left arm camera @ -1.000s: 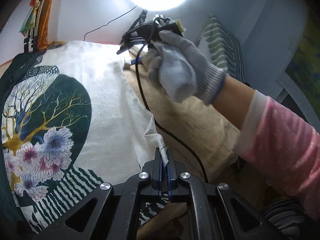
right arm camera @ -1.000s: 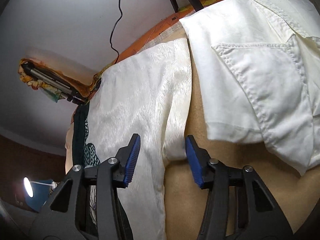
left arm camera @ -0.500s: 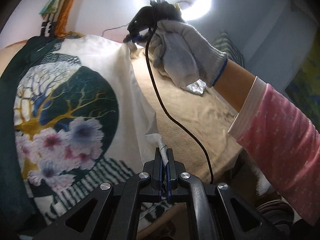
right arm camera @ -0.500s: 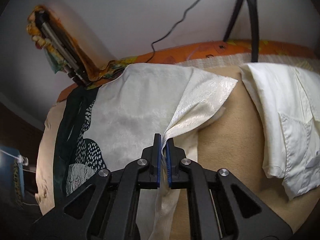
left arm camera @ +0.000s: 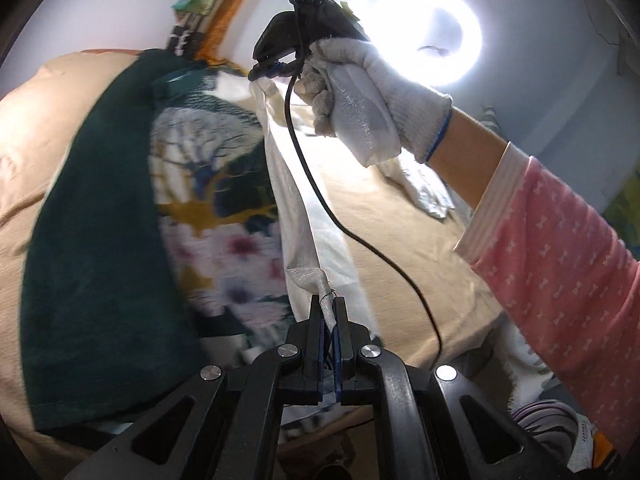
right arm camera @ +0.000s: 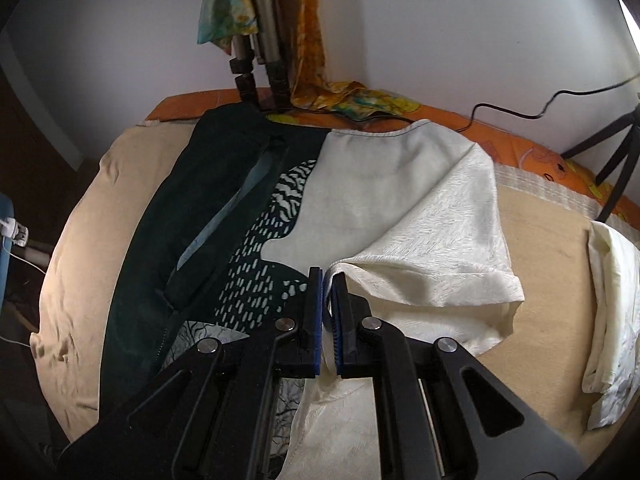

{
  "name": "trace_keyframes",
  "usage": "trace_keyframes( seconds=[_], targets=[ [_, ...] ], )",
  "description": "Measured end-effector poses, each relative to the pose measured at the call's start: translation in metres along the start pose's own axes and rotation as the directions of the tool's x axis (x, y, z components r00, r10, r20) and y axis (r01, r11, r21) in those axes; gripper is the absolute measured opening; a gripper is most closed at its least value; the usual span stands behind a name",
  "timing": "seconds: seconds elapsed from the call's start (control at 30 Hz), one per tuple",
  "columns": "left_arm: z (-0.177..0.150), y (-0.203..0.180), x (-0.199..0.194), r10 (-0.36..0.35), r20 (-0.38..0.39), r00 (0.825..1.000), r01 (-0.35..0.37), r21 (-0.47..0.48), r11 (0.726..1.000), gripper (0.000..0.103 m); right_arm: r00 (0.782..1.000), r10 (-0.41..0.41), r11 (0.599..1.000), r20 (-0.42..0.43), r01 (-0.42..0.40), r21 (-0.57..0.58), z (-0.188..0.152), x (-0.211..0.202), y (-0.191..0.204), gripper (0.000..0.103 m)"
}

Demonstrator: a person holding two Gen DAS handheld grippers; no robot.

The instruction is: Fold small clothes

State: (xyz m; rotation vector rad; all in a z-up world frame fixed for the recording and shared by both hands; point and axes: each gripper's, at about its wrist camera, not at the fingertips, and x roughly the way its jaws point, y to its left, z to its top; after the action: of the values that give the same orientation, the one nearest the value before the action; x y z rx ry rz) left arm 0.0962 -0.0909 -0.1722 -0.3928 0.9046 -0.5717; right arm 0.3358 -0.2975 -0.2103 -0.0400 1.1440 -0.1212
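Printed top (right arm camera: 280, 208) lies spread on the tan bed (right arm camera: 548, 256), its first lengthwise fold only begun, cream edge (left arm camera: 296, 208) lifted between left gripper (left arm camera: 329, 312) and right gripper (right arm camera: 327, 292), both fingers clamped on it.

The left gripper (left arm camera: 329, 312) points forward and somewhat downward, its two blue-padded jaws pressed together on a thin pinch of cream fabric. The right gripper (right arm camera: 329, 292) tilts steeply downward with its jaws likewise clamped on a fold of the same cream cloth, only a sliver of gap showing between the pads. In the left wrist view the person's right hand (left arm camera: 360, 108), in a grey-white knit glove, wraps around the right gripper's handle, raised and held well ahead, with bare wrist and a pink patterned sleeve (left arm camera: 560, 248) extending back toward the lower right.
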Motion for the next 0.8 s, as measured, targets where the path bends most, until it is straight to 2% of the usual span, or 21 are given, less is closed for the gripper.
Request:
trace_keyframes(
  seconds=[0.17, 0.2, 0.23, 0.27, 0.3, 0.33, 0.37, 0.4, 0.5, 0.57, 0.67, 0.77, 0.8],
  targets=[
    [-0.004, 0.014, -0.003, 0.043, -0.008, 0.999, -0.043, 0.0, 0.999, 0.0, 0.999, -0.002, 0.999, -0.048, 0.0, -0.039, 0.0, 0.031, 0.023, 0.006],
    [-0.004, 0.014, -0.004, 0.052, -0.015, 0.999, -0.052, 0.007, 0.999, 0.003, 0.998, 0.009, 0.999, -0.066, -0.012, -0.047, -0.001, 0.037, 0.024, 0.006],
    [-0.002, 0.013, -0.002, 0.062, -0.023, 0.998, -0.062, 0.014, 0.998, 0.014, 0.996, 0.017, 0.999, -0.083, -0.021, -0.044, -0.002, 0.042, 0.025, 0.006],
    [-0.002, 0.013, -0.001, 0.069, -0.035, 0.997, -0.068, 0.022, 0.997, 0.024, 0.993, 0.038, 0.998, -0.108, -0.042, -0.038, -0.003, 0.048, 0.025, 0.012],
    [-0.002, 0.012, -0.003, 0.077, -0.039, 0.996, -0.076, 0.026, 0.997, 0.031, 0.99, 0.059, 0.997, -0.13, -0.064, -0.032, -0.004, 0.052, 0.024, 0.023],
    [-0.001, 0.012, -0.004, 0.078, -0.032, 0.996, -0.078, 0.028, 0.997, 0.033, 0.989, 0.074, 0.996, -0.131, -0.079, -0.03, -0.004, 0.05, 0.023, 0.031],
    [-0.001, 0.013, -0.008, 0.08, -0.031, 0.996, -0.079, 0.032, 0.996, 0.035, 0.987, 0.087, 0.995, -0.132, -0.091, -0.03, -0.004, 0.046, 0.022, 0.049],
    [0.0, 0.012, -0.013, 0.079, -0.034, 0.996, -0.078, 0.036, 0.996, 0.036, 0.987, 0.102, 0.994, -0.127, -0.107, -0.03, -0.004, 0.04, 0.02, 0.056],
    [0.007, 0.009, -0.029, 0.059, -0.015, 0.998, -0.058, 0.051, 0.997, 0.036, 0.982, 0.168, 0.985, -0.081, -0.171, -0.022, -0.006, 0.008, 0.005, 0.056],
    [0.012, 0.008, -0.04, 0.048, 0.0, 0.999, -0.048, 0.067, 0.997, 0.036, 0.984, 0.178, 0.984, -0.019, -0.178, -0.016, -0.007, -0.02, -0.012, 0.056],
    [0.024, 0.007, -0.049, 0.036, 0.017, 0.999, -0.037, 0.086, 0.996, 0.037, 0.994, 0.108, 0.993, 0.033, -0.109, 0.037, -0.005, -0.041, -0.047, 0.056],
    [0.04, 0.012, -0.047, 0.031, 0.024, 0.999, -0.033, 0.092, 0.995, 0.037, 1.0, 0.005, 0.989, 0.012, -0.006, 0.145, 0.0, -0.036, -0.085, 0.056],
    [0.046, 0.014, -0.045, 0.046, 0.028, 0.999, -0.048, 0.103, 0.993, 0.036, 1.0, -0.001, 0.983, -0.005, 0.002, 0.182, 0.001, -0.031, -0.096, 0.056]
  ],
)
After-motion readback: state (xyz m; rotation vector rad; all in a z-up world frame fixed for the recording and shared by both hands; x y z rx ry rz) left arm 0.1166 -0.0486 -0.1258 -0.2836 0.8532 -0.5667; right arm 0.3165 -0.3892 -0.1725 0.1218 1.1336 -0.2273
